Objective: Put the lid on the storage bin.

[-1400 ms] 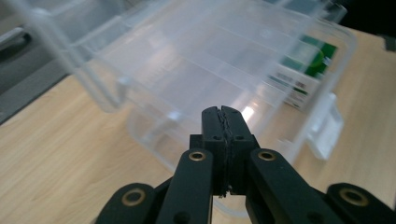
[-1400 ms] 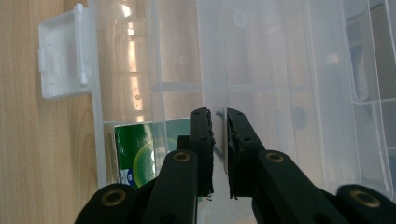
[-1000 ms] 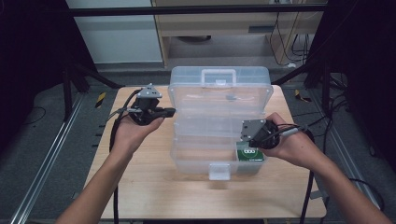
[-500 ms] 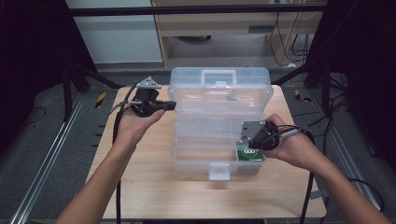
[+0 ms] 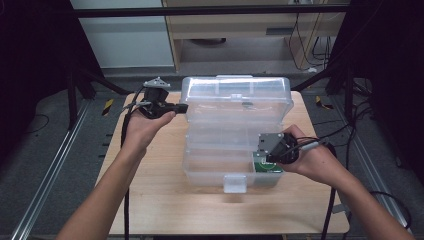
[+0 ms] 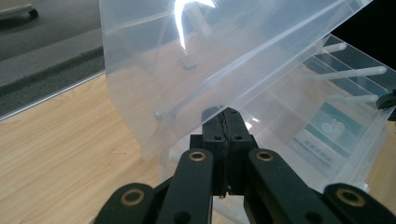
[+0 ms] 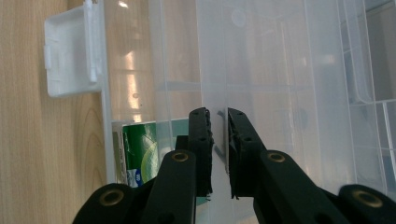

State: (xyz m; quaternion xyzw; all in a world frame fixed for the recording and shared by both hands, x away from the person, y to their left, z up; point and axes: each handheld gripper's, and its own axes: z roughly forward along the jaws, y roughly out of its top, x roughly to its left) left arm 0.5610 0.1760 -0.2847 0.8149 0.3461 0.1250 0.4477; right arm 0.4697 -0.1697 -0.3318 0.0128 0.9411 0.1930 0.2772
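Observation:
A clear plastic compartment box [image 5: 215, 155] stands in the middle of the wooden table [image 5: 150, 200]. Its hinged lid [image 5: 235, 100] is tilted up from the back. My left gripper [image 5: 182, 107] is shut on the lid's left edge [image 6: 159, 114], seen close up in the left gripper view [image 6: 223, 114]. My right gripper [image 5: 261, 154] sits at the base's right front, its jaws closed on a clear wall of the box [image 7: 218, 114]. A green packet [image 5: 265, 166] lies in the front right compartment, just under that gripper [image 7: 140, 149].
The box's white latch [image 5: 235, 183] hangs at the front middle [image 7: 70, 56]. Dividers split the base [image 6: 345, 74]. Bare wood lies left of and in front of the box. Cables [image 5: 125, 150] trail off both grippers. Dark frame posts [image 5: 75, 75] flank the table.
The lid has swung up from lying flat behind the base to a raised tilt. My left gripper moved away and right with it. The right gripper stayed put.

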